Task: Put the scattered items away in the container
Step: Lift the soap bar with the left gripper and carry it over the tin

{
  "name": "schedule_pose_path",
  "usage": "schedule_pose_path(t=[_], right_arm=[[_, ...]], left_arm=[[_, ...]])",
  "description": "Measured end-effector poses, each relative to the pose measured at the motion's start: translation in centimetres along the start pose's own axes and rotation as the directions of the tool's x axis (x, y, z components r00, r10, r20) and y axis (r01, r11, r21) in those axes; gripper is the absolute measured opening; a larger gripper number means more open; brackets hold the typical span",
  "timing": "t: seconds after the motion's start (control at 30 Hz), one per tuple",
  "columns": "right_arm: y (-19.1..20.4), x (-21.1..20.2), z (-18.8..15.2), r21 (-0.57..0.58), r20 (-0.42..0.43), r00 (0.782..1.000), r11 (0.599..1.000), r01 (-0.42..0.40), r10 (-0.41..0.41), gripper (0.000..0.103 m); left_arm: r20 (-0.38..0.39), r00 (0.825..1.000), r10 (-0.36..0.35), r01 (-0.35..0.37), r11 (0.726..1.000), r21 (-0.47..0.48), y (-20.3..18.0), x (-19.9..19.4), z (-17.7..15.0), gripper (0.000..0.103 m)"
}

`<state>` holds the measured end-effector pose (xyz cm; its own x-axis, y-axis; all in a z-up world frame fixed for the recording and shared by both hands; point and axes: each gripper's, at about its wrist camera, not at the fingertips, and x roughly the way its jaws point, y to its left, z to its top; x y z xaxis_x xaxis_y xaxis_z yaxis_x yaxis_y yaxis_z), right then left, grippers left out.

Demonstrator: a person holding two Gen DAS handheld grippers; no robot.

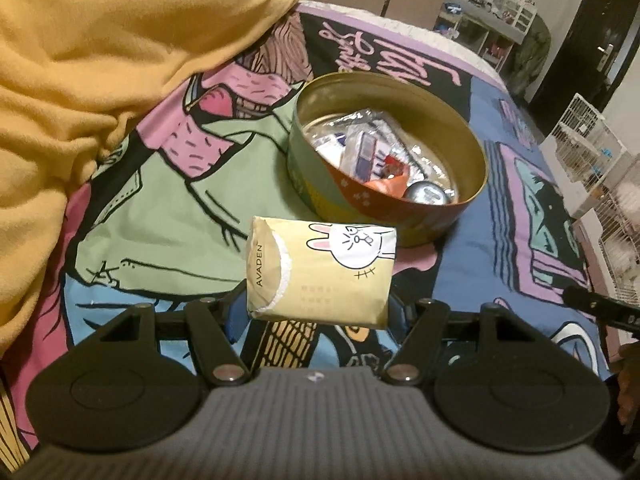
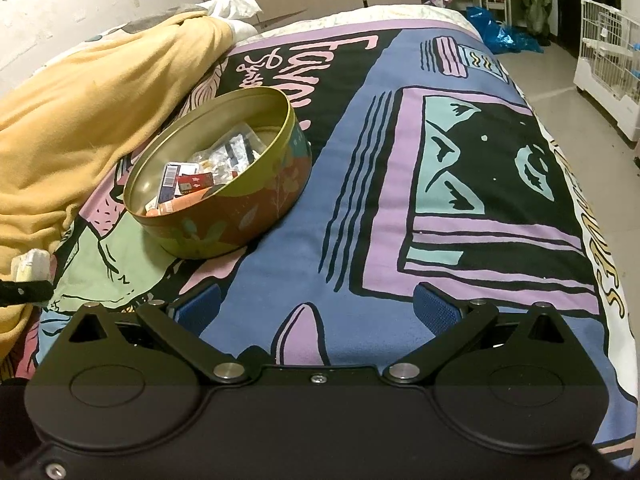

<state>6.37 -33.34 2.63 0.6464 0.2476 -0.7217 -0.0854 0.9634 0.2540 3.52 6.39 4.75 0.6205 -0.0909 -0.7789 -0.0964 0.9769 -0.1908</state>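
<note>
My left gripper point(image 1: 318, 308) is shut on a beige tissue pack point(image 1: 320, 272) with a rabbit print, held above the bedspread just in front of the round tin point(image 1: 400, 88). The tin holds several small packets and a silver ball. In the right wrist view the tin point(image 2: 240, 220) sits left of centre, and the tissue pack point(image 2: 32, 266) shows at the far left edge with part of the left gripper. My right gripper point(image 2: 318, 308) is open and empty over the blue part of the bedspread, to the right of the tin.
A yellow blanket point(image 1: 100, 80) is heaped on the left of the bed, also in the right wrist view point(image 2: 80, 112). The patterned bedspread point(image 2: 440, 200) covers the bed. White wire cages point(image 2: 608, 60) stand on the floor to the right.
</note>
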Motion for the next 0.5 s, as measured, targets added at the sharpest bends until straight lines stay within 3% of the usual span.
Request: schedule_pose_path(t=[0.5], right_arm=[[-0.5, 0.0, 0.1, 0.022, 0.005, 1.0, 0.999, -0.024, 0.023, 0.103]], left_arm=[[0.051, 0.998, -0.027, 0.022, 0.994, 0.107, -4.7, 0.2, 4.3, 0.068]])
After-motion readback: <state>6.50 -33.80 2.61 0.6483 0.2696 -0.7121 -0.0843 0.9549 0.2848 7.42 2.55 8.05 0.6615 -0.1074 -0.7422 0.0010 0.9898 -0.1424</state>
